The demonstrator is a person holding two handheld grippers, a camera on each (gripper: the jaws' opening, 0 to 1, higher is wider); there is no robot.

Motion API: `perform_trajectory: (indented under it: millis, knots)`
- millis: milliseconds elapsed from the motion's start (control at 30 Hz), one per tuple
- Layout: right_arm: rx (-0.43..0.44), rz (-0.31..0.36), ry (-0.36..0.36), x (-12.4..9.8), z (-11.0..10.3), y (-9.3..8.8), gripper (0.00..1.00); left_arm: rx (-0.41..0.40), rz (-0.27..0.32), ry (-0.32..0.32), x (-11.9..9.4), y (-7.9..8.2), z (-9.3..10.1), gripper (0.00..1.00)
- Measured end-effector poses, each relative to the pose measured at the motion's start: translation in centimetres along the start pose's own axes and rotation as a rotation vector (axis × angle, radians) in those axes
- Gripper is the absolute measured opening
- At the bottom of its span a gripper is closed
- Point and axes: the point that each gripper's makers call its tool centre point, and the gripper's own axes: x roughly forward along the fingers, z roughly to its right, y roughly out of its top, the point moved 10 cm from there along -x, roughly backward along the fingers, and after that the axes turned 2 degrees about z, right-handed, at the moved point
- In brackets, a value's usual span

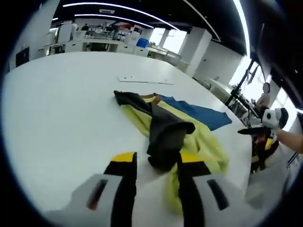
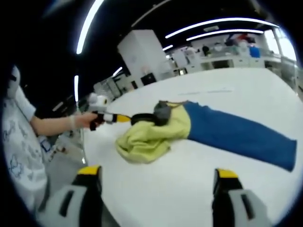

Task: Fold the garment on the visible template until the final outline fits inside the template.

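While the garment (image 2: pixel 189 125) lies rumpled on the white table (image 1: pixel 57 118), its dark fold (image 1: pixel 165 137) is clenched by the left gripper (image 1: pixel 156 165), probably to lift it for folding. Spread wide and holding nothing, the right gripper (image 2: pixel 156 182) waits beside the garment's yellow part.

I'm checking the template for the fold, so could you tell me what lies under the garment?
Under the garment only the white table shows around its edges. Whatever lies directly beneath the cloth, including any template marking, is covered.
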Motion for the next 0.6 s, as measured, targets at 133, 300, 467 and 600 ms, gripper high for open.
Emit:
perform_trajectory:
  millis: [133,300,467,600]
  knots:
    - [0.0,0.0,0.003,0.1,-0.2,0.0,0.98,-0.023,-0.011,0.006,0.3,-0.6,0.3,0.22]
    - [0.001,0.004,-0.001,-0.1,-0.1,0.0,0.98,-0.033,-0.022,-0.003,0.6,-0.9,0.5,0.13]
    - [0.003,0.004,-0.007,-0.3,-0.1,-0.1,0.98,-0.123,0.0,-0.021,0.5,-0.6,0.7,0.0]
    - [0.004,0.003,-0.008,-0.4,0.0,-0.2,0.98,-0.123,0.03,-0.023,0.2,0.1,1.2,0.0]
